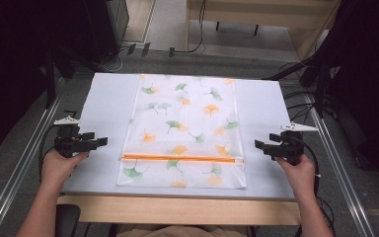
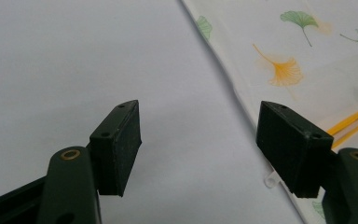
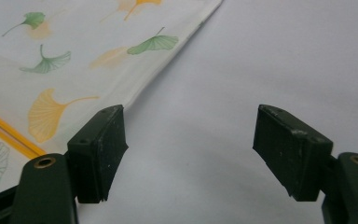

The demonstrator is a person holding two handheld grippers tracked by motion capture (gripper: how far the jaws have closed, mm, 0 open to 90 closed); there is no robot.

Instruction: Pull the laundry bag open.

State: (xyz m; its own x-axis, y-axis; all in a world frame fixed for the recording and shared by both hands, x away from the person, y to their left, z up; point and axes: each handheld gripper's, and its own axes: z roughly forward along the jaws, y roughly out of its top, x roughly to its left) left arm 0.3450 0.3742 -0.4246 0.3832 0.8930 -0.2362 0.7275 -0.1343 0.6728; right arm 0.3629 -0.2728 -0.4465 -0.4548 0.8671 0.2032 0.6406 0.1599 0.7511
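High view first: on the left side the left tongs [image 1: 98,142] rest low over the bare white tabletop [image 1: 106,106], at about 9 o'clock from the cloth, and their jaws are spread wide with nothing between them. The left gripper view agrees: the two black rubber pads [image 2: 121,149] stand well apart over plain tabletop, and the edge of the cloth passes just beside the right-hand pad.

At the middle lies the printed cloth bag [image 1: 185,128], flat and smooth, a long rectangle going from 12 o'clock down to 6 o'clock on the tabletop. It looks like thin, soft, half-transparent fabric, white with green and orange ginkgo leaves. An orange zipper [image 1: 180,158] crosses it near the end closest to the person, and it seems to be closed along its full length, with a small white tab at its left end.

On the right, at about 3 o'clock from the bag, the right tongs [image 1: 257,145] are also spread, holding nothing; their pads [image 3: 98,151] are matte and a little worn at the corners.

My judgement is that the laying-out is finished: the bag is flat, straight and released. Whatever comes after, for example folding, is not yet begun, because no edge is lifted.
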